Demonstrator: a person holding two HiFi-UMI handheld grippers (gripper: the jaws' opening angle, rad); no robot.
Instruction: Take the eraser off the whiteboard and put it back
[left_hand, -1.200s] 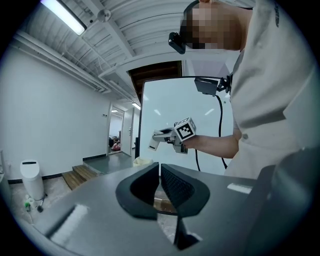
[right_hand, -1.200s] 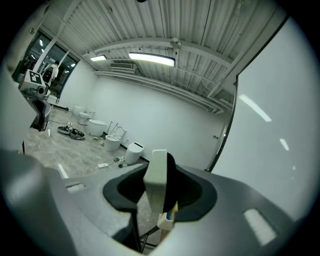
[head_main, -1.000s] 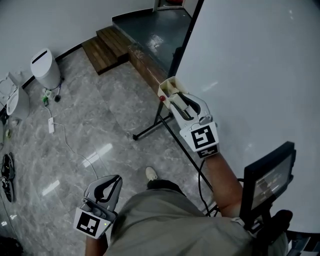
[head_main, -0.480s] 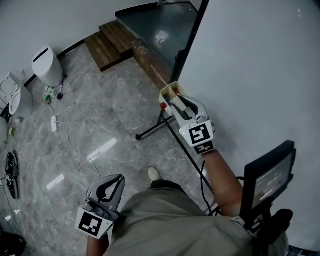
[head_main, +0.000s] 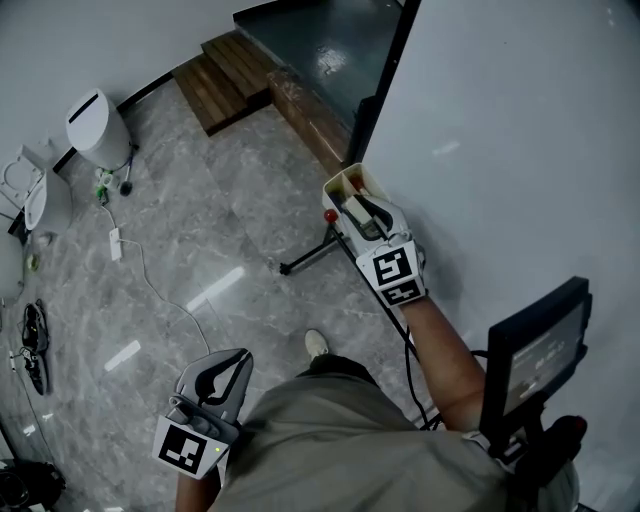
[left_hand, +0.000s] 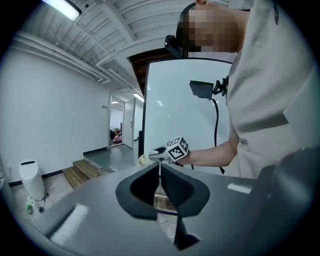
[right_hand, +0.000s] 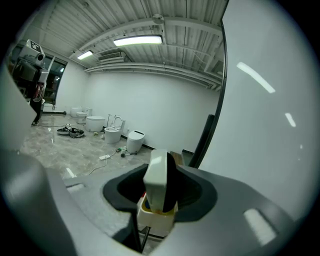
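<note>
1. Your right tool (head_main: 355, 208) is closed on the eraser (right_hand: 157, 180). The jaws press on its two sides. The eraser stands upright between them. In the right gripper view its pale body faces left and its black felt faces right.
2. The eraser is off the whiteboard (head_main: 520, 130). It is held just beside the dark frame at the whiteboard's edge, apart from the white face.
3. A small cream tray (right_hand: 154, 222) sits at that same edge of the whiteboard, directly below the eraser. Coloured items lie inside the tray, too small to name. You cannot tell from these views whether the eraser touches the tray rim.
4. Your right tool points along the face of the whiteboard and slightly downward, with its marker cube toward your wrist.
5. Your left tool (left_hand: 159, 167) is closed and empty. Its jaw tips meet and nothing stands between them.
6. Your left tool is well apart from the whiteboard, low at your left side and above the marble floor (head_main: 200, 230).
7. The stand leg (head_main: 305, 260) reaches out over the floor from below the whiteboard's framed edge.
8. A dark screen (head_main: 535, 355) on a mount stands in front of the whiteboard, near your right elbow.
</note>
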